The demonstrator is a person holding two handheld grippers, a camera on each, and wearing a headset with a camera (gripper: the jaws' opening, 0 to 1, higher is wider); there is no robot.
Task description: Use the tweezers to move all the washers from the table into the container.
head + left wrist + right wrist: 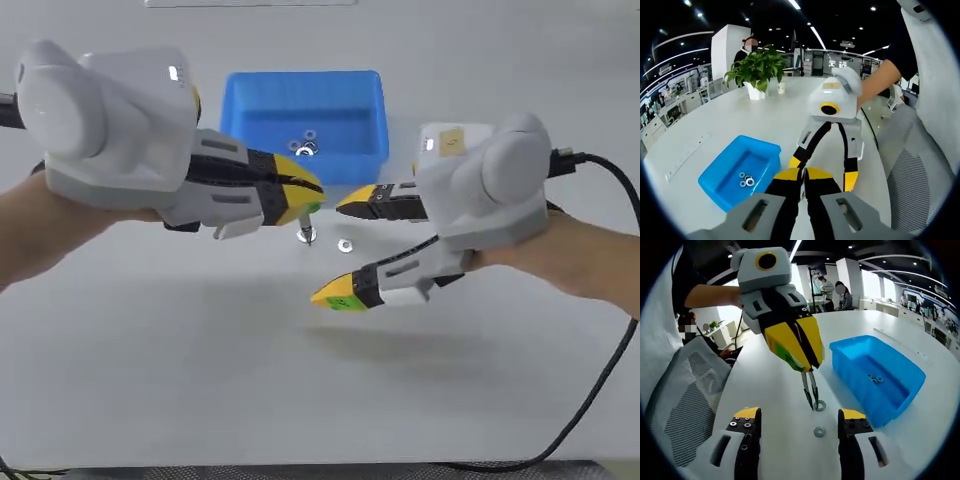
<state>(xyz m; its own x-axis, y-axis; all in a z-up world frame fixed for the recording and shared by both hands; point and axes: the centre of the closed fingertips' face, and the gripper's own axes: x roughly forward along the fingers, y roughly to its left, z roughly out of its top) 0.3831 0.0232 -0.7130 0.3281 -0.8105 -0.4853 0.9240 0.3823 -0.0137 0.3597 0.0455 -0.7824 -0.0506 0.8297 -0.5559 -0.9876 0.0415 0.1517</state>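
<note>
Left claw (303, 197) is pressing together on the tweezers (810, 388). The handle end is sitting between the yellow tips and the points are hanging steeply down toward the surface (180, 360). My read is that the steep angle is bringing both tines onto a thin, flat target from above, where a shallow approach would skate over it.

In the right gripper view the tweezer points are meeting the edge of one washer (820, 405). I cannot tell whether they are pinching it or only touching it. That washer is lying flat on the surface, just in front of the blue container (303, 76).

A second washer (819, 431) is lying flat just beside the first, on the side nearer the right claw, with nothing touching it.

Right claw (800, 411) is standing with its jaws wide apart and is carrying nothing. It is facing the left claw across the two loose washers. It looks to be idling clear of the tweezers' path rather than working.

A cluster of washers (305, 146) is resting near the middle of the container floor, so the job is looking partly done, with two washers on the surface in sight. The container is sitting close behind the pick spot, which is making for a short carry. The likely trouble is a thin washer slipping from the tines on the lift.
</note>
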